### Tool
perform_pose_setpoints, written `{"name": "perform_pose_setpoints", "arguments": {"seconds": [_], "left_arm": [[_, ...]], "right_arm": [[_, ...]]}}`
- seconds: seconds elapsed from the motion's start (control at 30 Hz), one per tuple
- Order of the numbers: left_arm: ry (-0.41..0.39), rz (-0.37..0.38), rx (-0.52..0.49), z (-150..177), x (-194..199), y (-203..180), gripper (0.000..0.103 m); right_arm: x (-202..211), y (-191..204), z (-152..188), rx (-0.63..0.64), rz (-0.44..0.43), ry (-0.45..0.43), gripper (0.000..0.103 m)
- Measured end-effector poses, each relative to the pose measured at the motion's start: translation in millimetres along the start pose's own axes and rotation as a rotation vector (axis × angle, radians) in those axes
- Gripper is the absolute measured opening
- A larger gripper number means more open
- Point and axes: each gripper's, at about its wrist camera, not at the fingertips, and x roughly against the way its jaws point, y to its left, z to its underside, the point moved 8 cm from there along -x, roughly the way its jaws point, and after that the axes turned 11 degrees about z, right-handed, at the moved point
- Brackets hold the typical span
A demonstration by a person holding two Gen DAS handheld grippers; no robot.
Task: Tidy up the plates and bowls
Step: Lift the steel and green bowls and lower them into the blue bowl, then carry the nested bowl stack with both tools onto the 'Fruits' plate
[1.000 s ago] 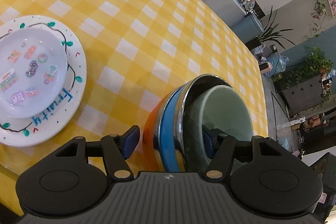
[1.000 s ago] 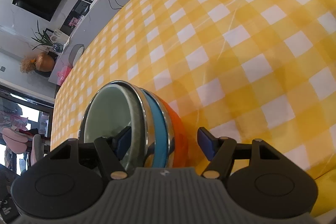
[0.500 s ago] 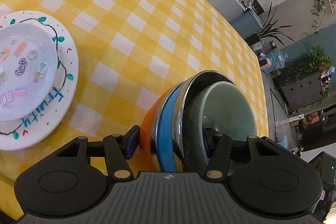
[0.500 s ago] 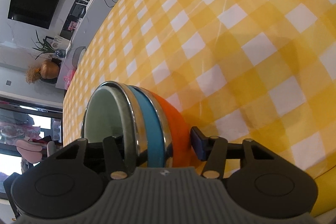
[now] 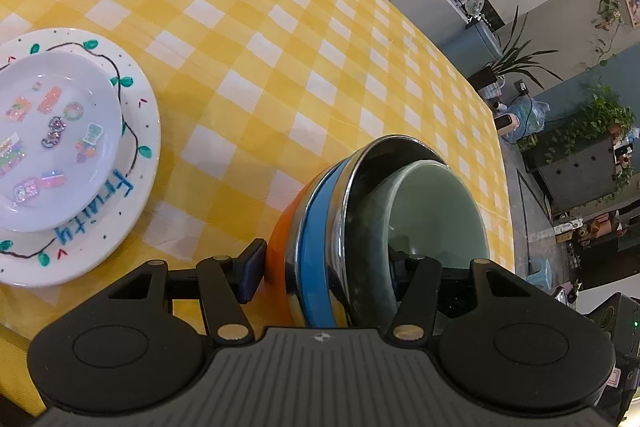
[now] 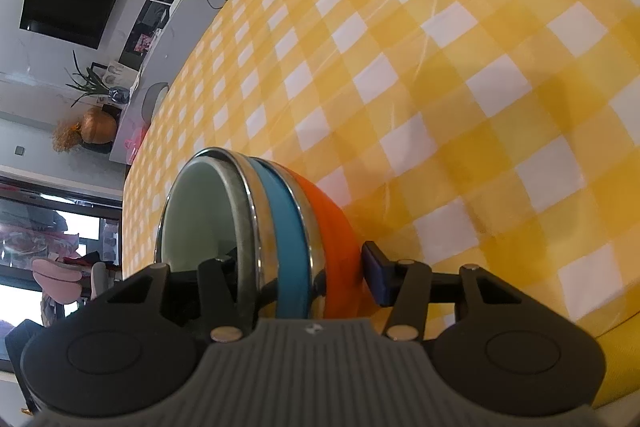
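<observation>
Straddling opposite sides of one nested bowl stack (image 5: 360, 227), both grippers sit with one finger inside the pale green inner bowl (image 5: 436, 215) and the other outside the orange outer bowl (image 5: 280, 255). The left gripper (image 5: 324, 269) has just been closing, its outer pad lying against or just beside the orange wall, so whether it truly pinches cannot be told. The right gripper (image 6: 304, 277) has just been narrowing too, yet a sliver of gap shows between its blue outer pad and the orange side, so its jaws look spread around the rim rather than clamped. The stack, with a steel bowl and a blue one between, rests on the yellow checked tablecloth (image 5: 248, 39). Beside it, a small plate (image 5: 56, 135) already lies on a larger painted plate (image 5: 132, 187). Plates and bowls each appear gathered; moving the bowl stack probably remains.
</observation>
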Motion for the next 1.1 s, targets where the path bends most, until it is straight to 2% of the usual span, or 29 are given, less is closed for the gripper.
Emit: {"name": "perform_pose_setpoints", "arguments": {"seconds": [0.3, 0.6, 0.8, 1.1], "left_arm": [[-0.035, -0.004, -0.039, -1.6, 29.0, -9.2, 0.064], [-0.087, -0.023, -0.056, -10.5, 73.9, -7.9, 0.064], [-0.122, -0.040, -0.048, -20.9, 101.8, 2.7, 0.064], [-0.182, -0.053, 0.016, -38.4, 139.5, 36.6, 0.064]], "right_arm": [[12.2, 16.6, 8.2, 0.026, -0.048, -0.016, 0.051], [23.2, 55.1, 31.2, 0.071, -0.112, -0.004, 0.050], [22.1, 83.4, 46.8, 0.092, -0.135, 0.014, 0.050], [4.6, 132.6, 65.4, 0.162, -0.139, 0.055, 0.050]]}}
